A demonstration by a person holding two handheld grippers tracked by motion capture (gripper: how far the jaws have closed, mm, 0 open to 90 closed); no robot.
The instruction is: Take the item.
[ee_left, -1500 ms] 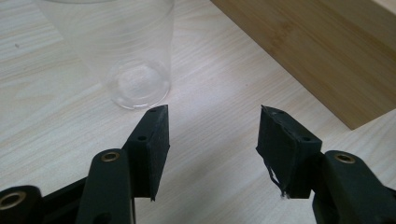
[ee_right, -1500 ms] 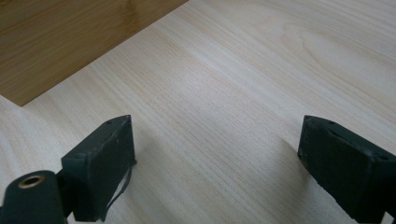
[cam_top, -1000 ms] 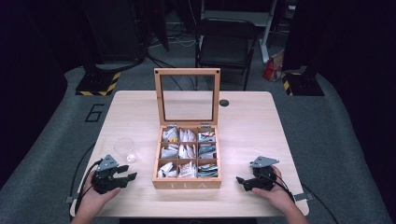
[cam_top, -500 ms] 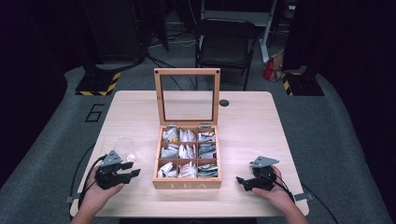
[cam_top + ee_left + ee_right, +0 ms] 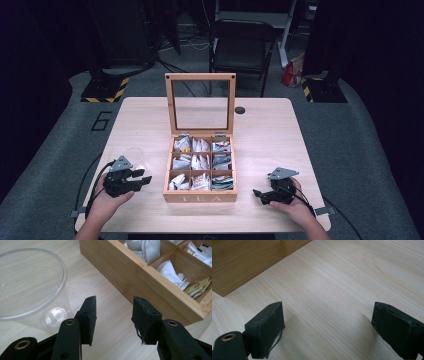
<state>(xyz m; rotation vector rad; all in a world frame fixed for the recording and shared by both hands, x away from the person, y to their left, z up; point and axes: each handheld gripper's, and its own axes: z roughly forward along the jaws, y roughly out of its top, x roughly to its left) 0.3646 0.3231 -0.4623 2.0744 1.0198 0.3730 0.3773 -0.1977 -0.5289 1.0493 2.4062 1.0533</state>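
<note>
A wooden tea box [image 5: 200, 196] stands open mid-table, its glass lid [image 5: 200, 76] upright, with tea bags [image 5: 200, 162] in its compartments. My left gripper [image 5: 142, 176] hovers left of the box, next to a clear plastic cup [image 5: 131, 156]. In the left gripper view its jaws [image 5: 113, 302] are open with nothing between them and have just been closing a little; the cup [image 5: 30, 285] is at their left and the box wall [image 5: 140, 277] at their right. My right gripper [image 5: 257, 194] rests right of the box, jaws wide open [image 5: 327, 312] over bare table, near the box corner [image 5: 249, 260].
A small black round disc [image 5: 240, 110] sits on the table behind the box's right side. A black chair [image 5: 242, 47] stands beyond the far edge. Cables trail from both grippers over the table's near edge. The tabletop [image 5: 270, 145] is light wood.
My left gripper has lifted slightly and shifted farther from the near edge, beside the cup, with its jaws a bit narrower. The right gripper and the box have stayed still.
</note>
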